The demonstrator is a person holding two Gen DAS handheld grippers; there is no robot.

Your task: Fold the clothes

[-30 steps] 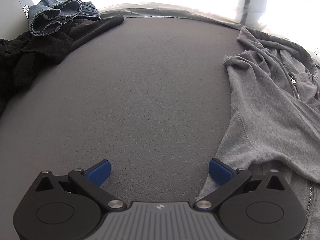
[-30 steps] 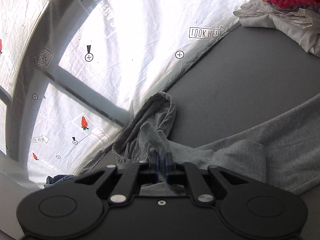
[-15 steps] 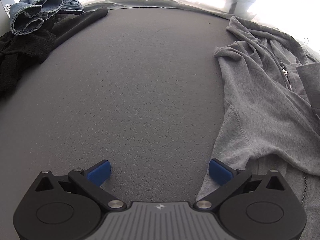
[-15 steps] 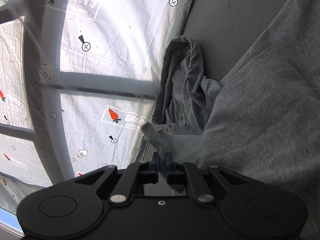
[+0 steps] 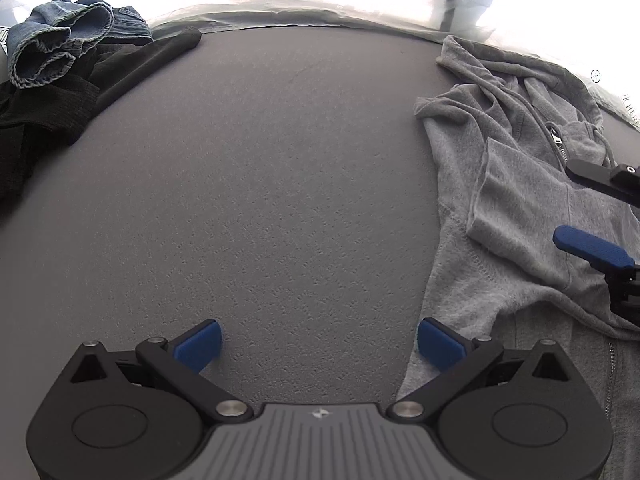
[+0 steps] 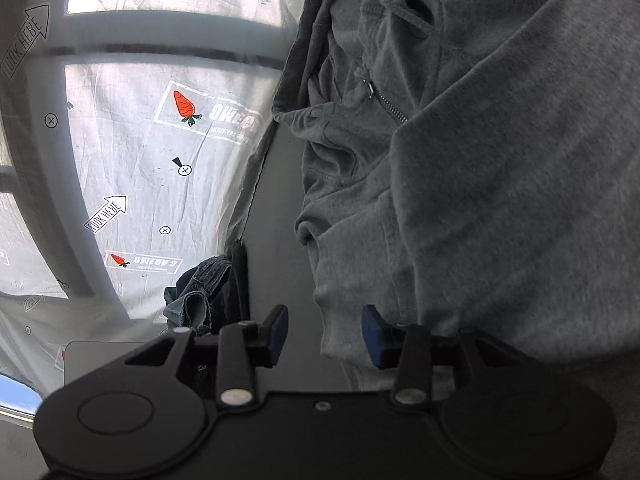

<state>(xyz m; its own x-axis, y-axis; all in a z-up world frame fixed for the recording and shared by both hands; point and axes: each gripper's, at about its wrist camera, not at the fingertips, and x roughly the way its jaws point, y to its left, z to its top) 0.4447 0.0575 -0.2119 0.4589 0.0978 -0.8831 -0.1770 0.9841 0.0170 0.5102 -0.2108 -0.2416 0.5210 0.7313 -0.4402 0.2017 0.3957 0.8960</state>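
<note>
1. Grey zip hoodie (image 5: 520, 184) lies on the right side of the grey desk (image 5: 280, 180), one sleeve (image 5: 516, 216) now folded across its body; a second ago I was carrying that sleeve pinched shut.
2. My right fingers (image 6: 324, 332) are opening, the sleeve's edge between them but no longer pressed.
3. My left fingers (image 5: 318, 344) stand wide apart, gripping nothing, the right one just over the hoodie's near-left hem, where they have hovered throughout.
4. A denim garment (image 5: 60, 48) and black clothes (image 5: 48, 108) wait in a heap at the far left.
5. My reading: the first sleeve fold is laid; the other sleeve and the body fold remain.
</note>
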